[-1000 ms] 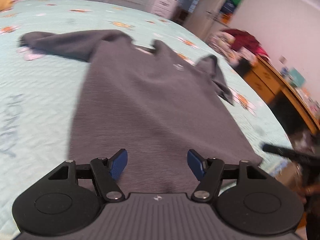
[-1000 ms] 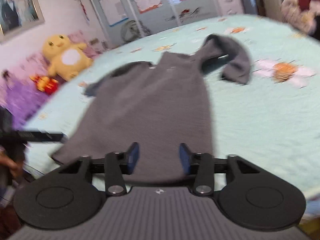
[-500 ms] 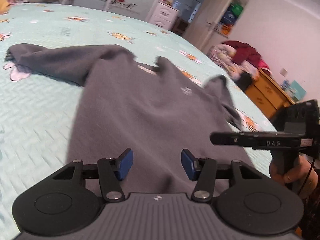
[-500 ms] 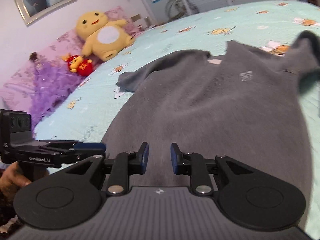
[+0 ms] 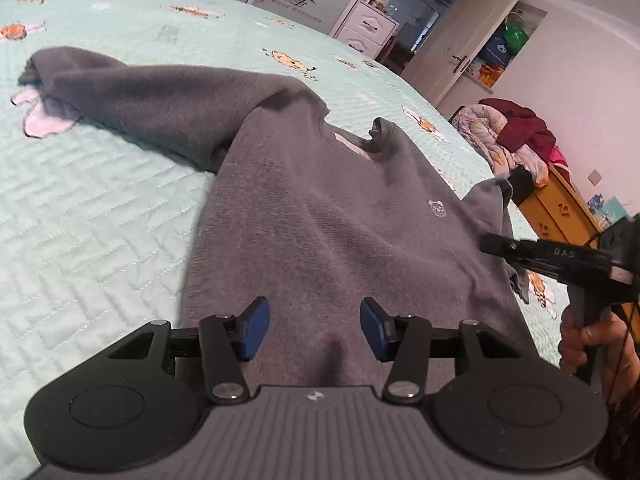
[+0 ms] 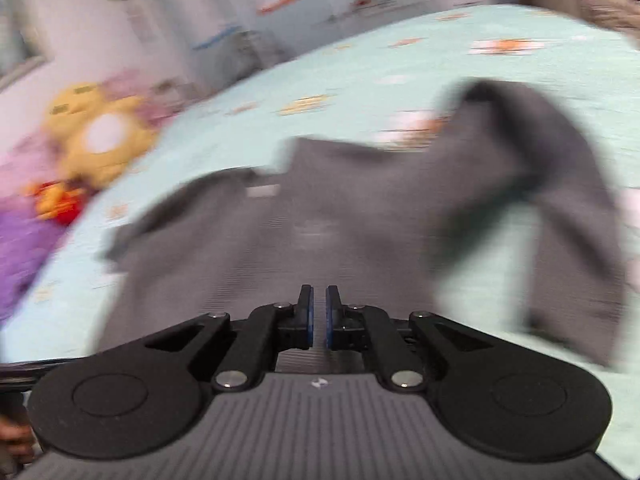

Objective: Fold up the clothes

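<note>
A grey long-sleeved sweater (image 5: 320, 208) lies face up on the mint green bedspread (image 5: 80, 208), collar away from me, its left sleeve (image 5: 132, 92) stretched out to the left. My left gripper (image 5: 315, 329) is open above the sweater's hem. My right gripper (image 6: 319, 312) has its jaws nearly together with a narrow gap and nothing visibly between them, low over the sweater (image 6: 320, 220); this view is motion-blurred. The right gripper also shows in the left wrist view (image 5: 492, 245), over the sweater's right side near the right sleeve (image 5: 496, 208).
A yellow plush toy (image 6: 96, 136) and purple bedding (image 6: 20, 248) lie at the head of the bed. A wooden dresser (image 5: 560, 212) with piled clothes (image 5: 508, 136) stands right of the bed. White drawers (image 5: 368, 28) and a wardrobe stand behind.
My right gripper's jaws have closed from wide open to a narrow gap while it swung across the sweater. My left gripper has narrowed a little and moved closer over the sweater.
</note>
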Motion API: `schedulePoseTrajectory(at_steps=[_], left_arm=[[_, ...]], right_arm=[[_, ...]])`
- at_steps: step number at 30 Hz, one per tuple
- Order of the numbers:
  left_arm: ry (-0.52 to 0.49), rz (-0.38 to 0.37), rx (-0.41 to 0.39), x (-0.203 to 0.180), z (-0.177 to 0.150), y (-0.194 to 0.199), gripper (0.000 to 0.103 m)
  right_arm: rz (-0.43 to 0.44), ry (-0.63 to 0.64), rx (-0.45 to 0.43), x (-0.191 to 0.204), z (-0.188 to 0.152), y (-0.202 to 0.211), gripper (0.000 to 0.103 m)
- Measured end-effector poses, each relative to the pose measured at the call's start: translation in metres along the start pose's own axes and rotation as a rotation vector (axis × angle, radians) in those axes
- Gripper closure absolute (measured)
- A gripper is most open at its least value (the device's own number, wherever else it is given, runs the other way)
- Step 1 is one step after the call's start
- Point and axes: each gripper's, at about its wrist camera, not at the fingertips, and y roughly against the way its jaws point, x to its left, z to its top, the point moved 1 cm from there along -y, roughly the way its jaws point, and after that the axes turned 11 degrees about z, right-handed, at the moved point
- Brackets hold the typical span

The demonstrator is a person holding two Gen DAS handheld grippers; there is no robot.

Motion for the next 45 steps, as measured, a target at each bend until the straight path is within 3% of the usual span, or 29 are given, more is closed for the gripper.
schedulePoseTrajectory(at_steps=[3,5,7,11,14,16,17,19,22,24,26,28,32,38,41,43,45], left_arm=[[-0.033,0.005,-0.005,-0.006,0.002,-0.008,0.049],[-0.044,0.010,-0.006,-0.006,0.004,-0.012,0.048],[-0.040,0.013,-0.009,-0.006,0.007,-0.016,0.048],[-0.041,0.025,-0.020,-0.010,0.012,-0.019,0.047],[-0.059,0.001,-0.037,-0.017,0.014,-0.019,0.046],[-0.072,-0.014,-0.040,-0.020,0.012,-0.023,0.044],[-0.076,-0.007,-0.038,-0.022,0.011,-0.026,0.043],[-0.075,0.006,-0.051,-0.022,0.006,-0.030,0.043],[-0.078,0.014,-0.084,-0.026,0.001,-0.031,0.037],[-0.092,0.026,-0.098,-0.030,-0.001,-0.032,0.034],[-0.114,0.040,-0.108,-0.035,-0.002,-0.033,0.031],[-0.137,0.046,-0.119,-0.037,-0.003,-0.035,0.028],[-0.138,0.042,-0.147,-0.036,-0.007,-0.036,0.026],[-0.143,0.048,-0.160,-0.038,-0.009,-0.037,0.025],[-0.181,0.075,-0.167,-0.045,-0.011,-0.038,0.023],[-0.207,0.096,-0.169,-0.049,-0.012,-0.039,0.023],[-0.225,0.112,-0.168,-0.052,-0.013,-0.040,0.023]], right_arm=[[0.136,0.078,0.090,0.028,0.004,-0.040,0.097],[0.117,0.152,0.165,0.031,0.008,-0.067,0.097],[0.025,0.190,0.201,0.010,0.015,-0.086,0.103],[-0.134,-0.013,-0.012,-0.062,0.039,-0.059,0.103],[-0.120,-0.092,-0.138,-0.078,0.043,-0.026,0.103],[-0.093,-0.068,-0.209,-0.077,0.042,-0.002,0.096],[-0.091,-0.057,-0.247,-0.077,0.041,0.011,0.085],[-0.158,-0.045,-0.303,-0.079,0.042,0.034,0.073],[-0.296,-0.042,-0.286,-0.092,0.040,0.056,0.070],[-0.296,-0.119,-0.286,-0.103,0.039,0.066,0.067],[-0.311,-0.213,-0.282,-0.112,0.042,0.069,0.048],[-0.354,-0.283,-0.309,-0.117,0.044,0.073,0.047],[-0.317,-0.432,-0.428,-0.141,0.044,0.089,0.045],[-0.467,-0.362,-0.380,-0.153,0.028,0.114,0.040],[-0.429,-0.349,-0.305,-0.164,0.015,0.105,0.038],[-0.425,-0.256,-0.299,-0.157,0.011,0.098,0.039],[-0.433,-0.176,-0.279,-0.145,0.013,0.092,0.073]])
